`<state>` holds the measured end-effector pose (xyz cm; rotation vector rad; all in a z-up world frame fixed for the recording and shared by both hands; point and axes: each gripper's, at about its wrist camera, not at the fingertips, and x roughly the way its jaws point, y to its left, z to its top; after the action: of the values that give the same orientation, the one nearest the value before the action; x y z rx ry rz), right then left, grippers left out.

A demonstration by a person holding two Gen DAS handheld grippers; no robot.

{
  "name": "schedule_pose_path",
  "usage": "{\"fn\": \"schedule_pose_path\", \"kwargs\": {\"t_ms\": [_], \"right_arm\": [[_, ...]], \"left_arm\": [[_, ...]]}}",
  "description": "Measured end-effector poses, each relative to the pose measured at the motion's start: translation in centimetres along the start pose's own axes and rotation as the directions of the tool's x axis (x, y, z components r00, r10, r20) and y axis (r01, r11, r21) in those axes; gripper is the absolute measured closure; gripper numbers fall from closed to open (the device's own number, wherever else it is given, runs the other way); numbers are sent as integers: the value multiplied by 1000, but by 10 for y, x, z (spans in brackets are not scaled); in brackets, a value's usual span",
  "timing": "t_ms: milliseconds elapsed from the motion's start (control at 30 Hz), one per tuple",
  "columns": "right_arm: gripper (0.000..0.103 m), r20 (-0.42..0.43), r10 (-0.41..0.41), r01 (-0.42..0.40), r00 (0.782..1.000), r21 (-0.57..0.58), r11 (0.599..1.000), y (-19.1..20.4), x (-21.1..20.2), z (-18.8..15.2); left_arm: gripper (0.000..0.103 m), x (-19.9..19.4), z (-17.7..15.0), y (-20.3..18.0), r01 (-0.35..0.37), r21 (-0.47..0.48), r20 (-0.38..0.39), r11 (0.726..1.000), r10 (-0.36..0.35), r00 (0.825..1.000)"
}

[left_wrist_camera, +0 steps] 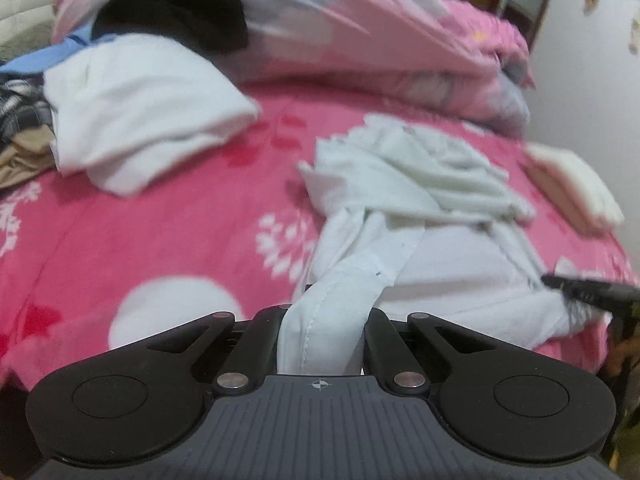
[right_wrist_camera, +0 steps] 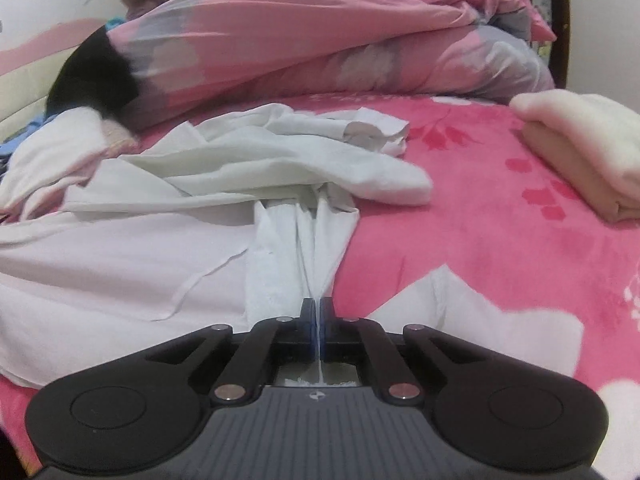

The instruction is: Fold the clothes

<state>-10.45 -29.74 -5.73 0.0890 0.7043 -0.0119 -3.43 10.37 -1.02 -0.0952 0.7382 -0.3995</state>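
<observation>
Together we hold the white garment (right_wrist_camera: 168,248) spread rumpled on the pink floral bed (right_wrist_camera: 460,248): our right gripper (right_wrist_camera: 318,312) has its jaws pressed onto a thin edge, and our left gripper (left_wrist_camera: 324,320) has its jaws around a thick bunched fold.

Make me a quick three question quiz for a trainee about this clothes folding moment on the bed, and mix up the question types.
1. True or false: the right gripper is shut on the white garment.
2. Multiple choice: what does the left gripper hold? A) a bunched part of the white garment B) the black cloth C) nothing
3. Fill in: the folded cream item lies on the ___ floral blanket, apart from the garment.

Key: 1 true; 2 A; 3 pink
</observation>
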Motion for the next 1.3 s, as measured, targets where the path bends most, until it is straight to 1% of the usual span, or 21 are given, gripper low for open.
{"fn": "schedule_pose_path", "kwargs": {"t_ms": [67,100,133,200,267,400,467,500,533,567,667,733,867,933,1033,1133,1167,1200,1233,1267,1300], "right_arm": [[102,-26,7,-7,1000,-6,1000,1,-13,-6],[102,-38,8,-8,999,-3,1000,1,-20,-8],[102,-47,5,-5,999,9,1000,-1,-25,-11],[102,-59,-4,7,998,37,999,-4,-35,-14],[101,-60,-12,16,998,65,998,-6,-44,-15],[99,16,-18,16,1000,125,992,-11,-62,-8],[99,65,-2,-9,998,162,987,-15,-68,-1],[98,85,10,-25,996,175,984,-17,-68,3],[98,101,19,-38,995,185,982,-18,-66,7],[98,114,22,-43,993,188,981,-18,-61,11],[98,136,33,-56,990,165,985,-16,-40,17],[98,115,40,-58,993,163,985,-16,-19,16],[99,66,29,-40,997,171,984,-23,23,0],[99,113,49,-68,992,178,982,-28,28,-10],[99,173,96,-130,980,195,972,-39,28,-20],[99,185,135,-176,974,230,957,-48,30,-20],[99,188,141,-184,972,236,954,-49,30,-20],[99,189,143,-186,972,235,954,-49,30,-21],[99,190,144,-188,971,235,954,-49,30,-21],[99,191,146,-190,971,236,953,-50,30,-21],[99,192,148,-192,970,239,952,-50,30,-21]], "left_arm": [[100,-3,-4,4,11,14,-7,1000,-11,1000],[92,-5,-6,7,17,21,-10,1000,-16,1000],[77,-7,-8,9,22,28,-14,999,-22,1000],[59,-11,-9,13,22,33,-5,999,-22,1000],[51,-16,-5,19,7,27,23,1000,-8,1000],[37,-25,8,18,-3,50,94,999,-1,996],[30,-21,14,5,-1,112,117,994,-13,993],[22,-19,18,-1,1,144,127,990,-19,992],[15,-14,22,-10,21,175,115,984,-41,993],[13,-8,26,-20,43,205,98,978,-65,993],[9,5,34,-44,92,257,83,962,-117,990],[8,13,37,-60,115,299,84,947,-147,986],[8,47,44,-97,76,417,86,906,-122,989],[8,69,49,-115,81,458,63,885,-123,990],[8,107,59,-147,144,497,-5,856,-163,987],[10,143,61,-186,167,563,-31,809,-182,983],[10,154,59,-198,168,596,-39,785,-180,983],[11,165,57,-210,167,629,-47,759,-177,983],[17,176,55,-219,166,647,-62,744,-166,984],[22,185,55,-221,176,632,-86,754,-157,984],[37,194,55,-222,186,613,-111,768,-149,983]]}}
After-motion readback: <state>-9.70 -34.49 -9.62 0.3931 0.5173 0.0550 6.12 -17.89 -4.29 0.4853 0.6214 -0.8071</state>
